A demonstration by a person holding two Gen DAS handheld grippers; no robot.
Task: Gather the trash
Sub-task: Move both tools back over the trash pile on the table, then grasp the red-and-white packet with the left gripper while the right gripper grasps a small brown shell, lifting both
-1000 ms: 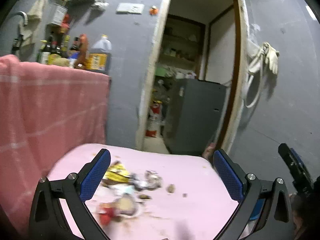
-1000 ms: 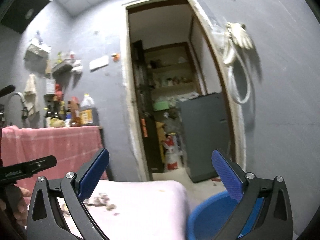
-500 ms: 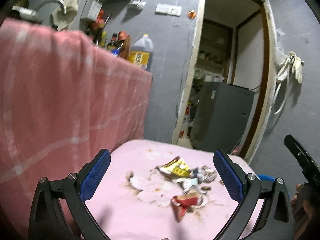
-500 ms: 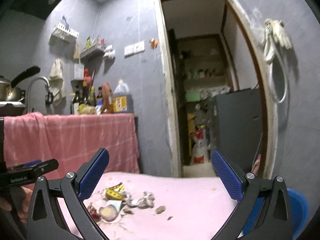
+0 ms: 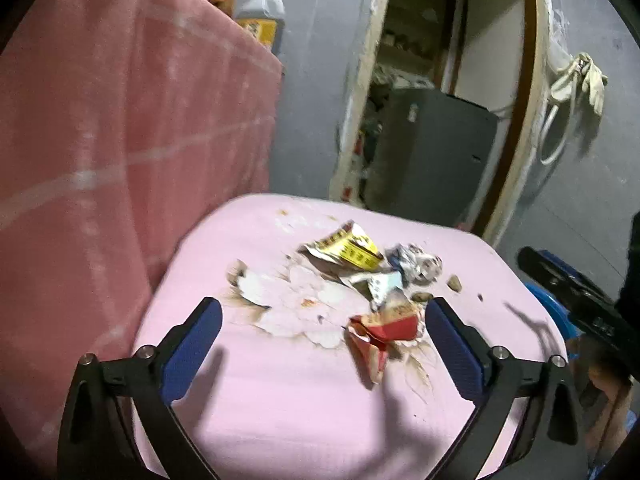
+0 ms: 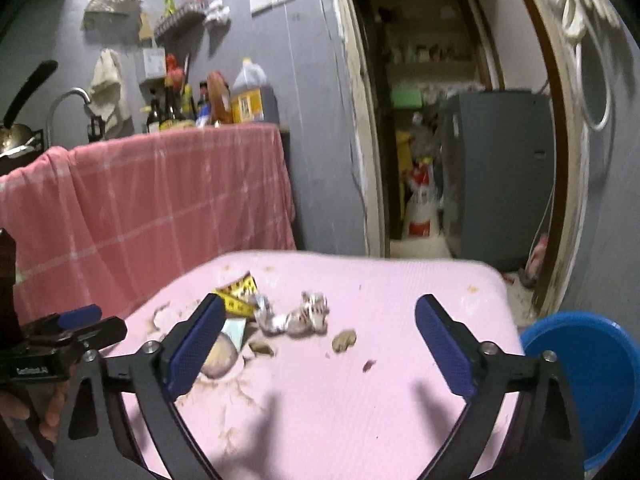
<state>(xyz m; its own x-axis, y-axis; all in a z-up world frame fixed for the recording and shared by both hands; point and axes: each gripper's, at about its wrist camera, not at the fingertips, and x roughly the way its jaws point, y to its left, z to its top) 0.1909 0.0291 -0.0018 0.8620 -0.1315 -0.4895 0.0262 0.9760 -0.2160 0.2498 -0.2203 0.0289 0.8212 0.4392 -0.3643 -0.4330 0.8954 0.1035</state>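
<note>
Now that both views have swung down onto the pink tabletop (image 5: 280, 400), left hand-held gripper (image 5: 324, 344) and right hand-held gripper (image 6: 320, 340), empty, jaws wide but starting to close, frame the trash pile (image 5: 360, 276) just ahead; nothing collected yet, blue bin (image 6: 592, 376) right of the right one.

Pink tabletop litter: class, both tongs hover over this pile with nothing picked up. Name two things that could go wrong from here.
1. The left tongs, jaws closing on nothing, hang over the crumpled red wrapper, which lies on stained, torn white paper; a grab may tear it or smear the stain.
2. The small brown crumbs near the right tongs, also closing, could scatter before reaching the blue plastic basin.
</note>
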